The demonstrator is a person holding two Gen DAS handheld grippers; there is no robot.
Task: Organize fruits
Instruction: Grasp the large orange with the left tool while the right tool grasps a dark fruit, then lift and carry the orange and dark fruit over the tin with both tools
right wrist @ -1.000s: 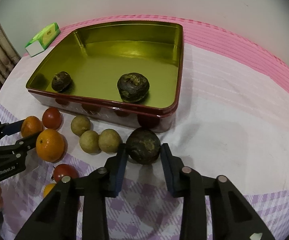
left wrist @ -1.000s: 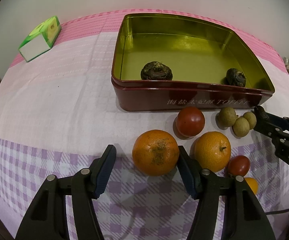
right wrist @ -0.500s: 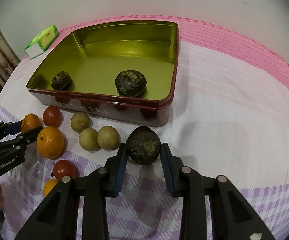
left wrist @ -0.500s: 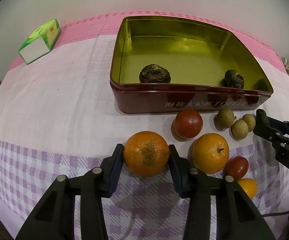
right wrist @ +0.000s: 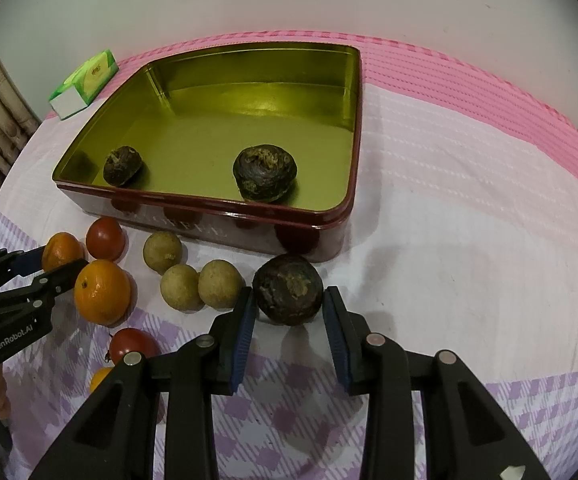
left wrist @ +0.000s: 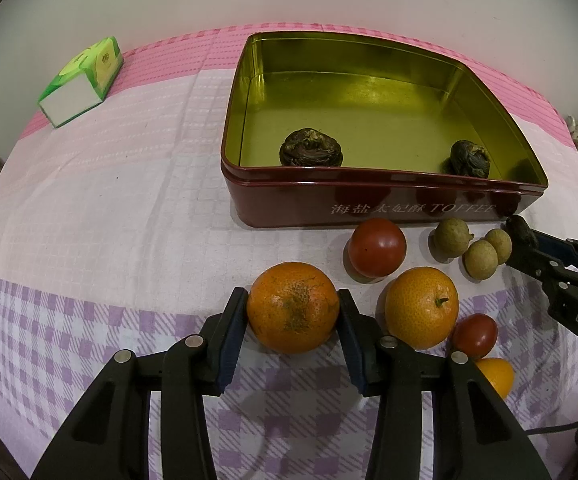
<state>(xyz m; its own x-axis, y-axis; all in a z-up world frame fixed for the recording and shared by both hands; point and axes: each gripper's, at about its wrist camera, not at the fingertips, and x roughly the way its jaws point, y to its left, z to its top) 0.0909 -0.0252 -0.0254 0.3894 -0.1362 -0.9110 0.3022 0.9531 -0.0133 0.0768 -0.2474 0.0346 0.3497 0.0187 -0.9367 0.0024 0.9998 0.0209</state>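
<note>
Glossy gold-lined metal tin (left wrist: pixel 369 208); matt woven checked tablecloth (left wrist: pixel 109 200); dimpled orange (left wrist: pixel 292 312); rough, wrinkled dark fruit (right wrist: pixel 287 289).

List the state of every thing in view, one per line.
Left gripper: shut on the big orange.
Right gripper: shut on the dark fruit.
Tin: open, two dark fruits inside.
Second orange: loose on the cloth.
Tissue pack: closed, lying flat.

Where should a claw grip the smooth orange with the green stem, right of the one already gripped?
Probably from above, pads on the near and far flanks of the smooth orange. It is round, stem sideways; the big tomato and small tomato crowd its diagonal sides.
</note>
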